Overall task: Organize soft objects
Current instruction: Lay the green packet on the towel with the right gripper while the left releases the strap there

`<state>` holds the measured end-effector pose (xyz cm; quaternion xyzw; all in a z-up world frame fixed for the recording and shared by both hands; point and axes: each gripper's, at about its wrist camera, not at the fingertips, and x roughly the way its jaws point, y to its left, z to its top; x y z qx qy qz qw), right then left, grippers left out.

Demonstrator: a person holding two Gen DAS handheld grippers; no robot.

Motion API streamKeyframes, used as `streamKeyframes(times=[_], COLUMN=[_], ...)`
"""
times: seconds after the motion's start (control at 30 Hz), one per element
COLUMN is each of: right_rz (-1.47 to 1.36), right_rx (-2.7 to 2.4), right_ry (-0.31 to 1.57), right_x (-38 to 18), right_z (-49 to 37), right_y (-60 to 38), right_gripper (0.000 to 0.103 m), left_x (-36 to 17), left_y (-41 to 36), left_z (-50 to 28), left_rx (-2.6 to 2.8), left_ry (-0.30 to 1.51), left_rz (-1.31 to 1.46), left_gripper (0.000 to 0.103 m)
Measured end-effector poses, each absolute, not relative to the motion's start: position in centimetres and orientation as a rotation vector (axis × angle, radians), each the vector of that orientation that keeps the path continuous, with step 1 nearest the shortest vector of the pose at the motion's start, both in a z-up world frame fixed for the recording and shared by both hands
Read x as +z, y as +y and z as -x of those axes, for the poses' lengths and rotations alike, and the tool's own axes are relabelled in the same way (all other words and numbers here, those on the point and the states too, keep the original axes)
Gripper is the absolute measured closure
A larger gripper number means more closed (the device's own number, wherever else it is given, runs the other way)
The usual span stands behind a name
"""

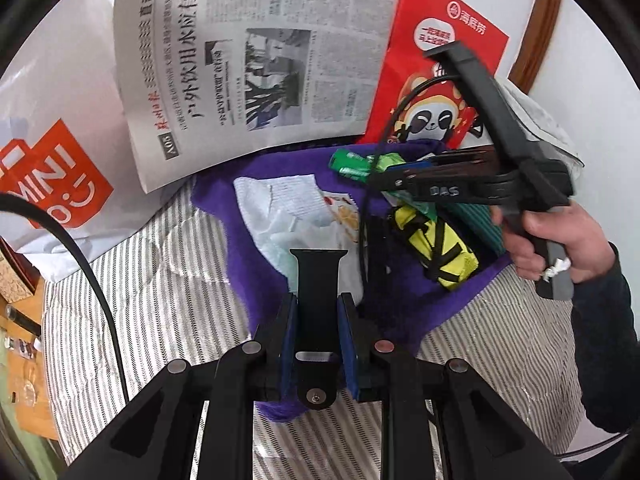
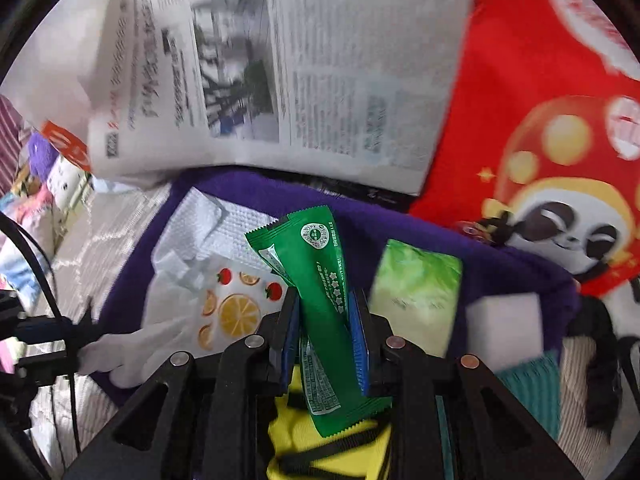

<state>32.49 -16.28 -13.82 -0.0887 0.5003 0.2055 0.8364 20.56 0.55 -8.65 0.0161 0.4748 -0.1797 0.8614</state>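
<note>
Sorting in progress: soft things are being gathered on the purple towel spread over the striped bedding — a judgement from how items lie now.

Right gripper: its pads are pressed on a green sachet, which stands up between them, carried above the towel and not yet set down. In the left wrist view the same gripper reaches over the towel's far side, with the person's hand on its handle.

Left gripper: jaws nearly together around a black strap that rises between the blue pads; whether the pads truly pinch it I cannot tell for certain, but it looks held.

Already on the towel: a white fruit-print cloth, a pale green packet, a white sponge block, a yellow pouch with black straps and a teal ribbed piece at the towel's near edge.

Backdrop: a newspaper and a red panda bag stand propped behind the towel; a white shopping bag with orange print lies to the left.

Left to do: likely placing the sachet and the strap, then tidying the group — items lie loosely, some overlapping, with no clear order yet.

Beyond the towel: the right wrist view shows more blurred, colourful things far left; whether they belong to the task is unclear.
</note>
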Motion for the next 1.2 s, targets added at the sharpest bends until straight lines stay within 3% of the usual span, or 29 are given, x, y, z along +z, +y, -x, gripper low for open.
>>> streamKeyframes(times=[0.23, 0.37, 0.57, 1.2], right_rz=[0.199, 0.183, 0.158, 0.053], right_rx=[0.44, 0.476, 0.496, 0.389], right_ry=[1.079, 1.08, 1.056, 0.97], right_x=[-15.0, -14.9, -13.6, -9.2], right_z=[-33.4, -33.2, -32.1, -24.6], right_y=[-16.1, -16.7, -17.8, -27.5], right_gripper=[0.069, 0.053, 0.04, 0.037], left_x=[-9.0, -9.0, -9.1, -9.9], left_y=[1.4, 1.6, 1.5, -6.8], left_z=[-20.8, -20.8, -20.7, -23.7], left_rx=[-0.371, -0.369, -0.368, -0.517], left_ry=[1.001, 1.002, 1.01, 1.062], left_rz=[-0.015, -0.013, -0.016, -0.102], left_gripper=[0.083, 0.083, 0.083, 0.083])
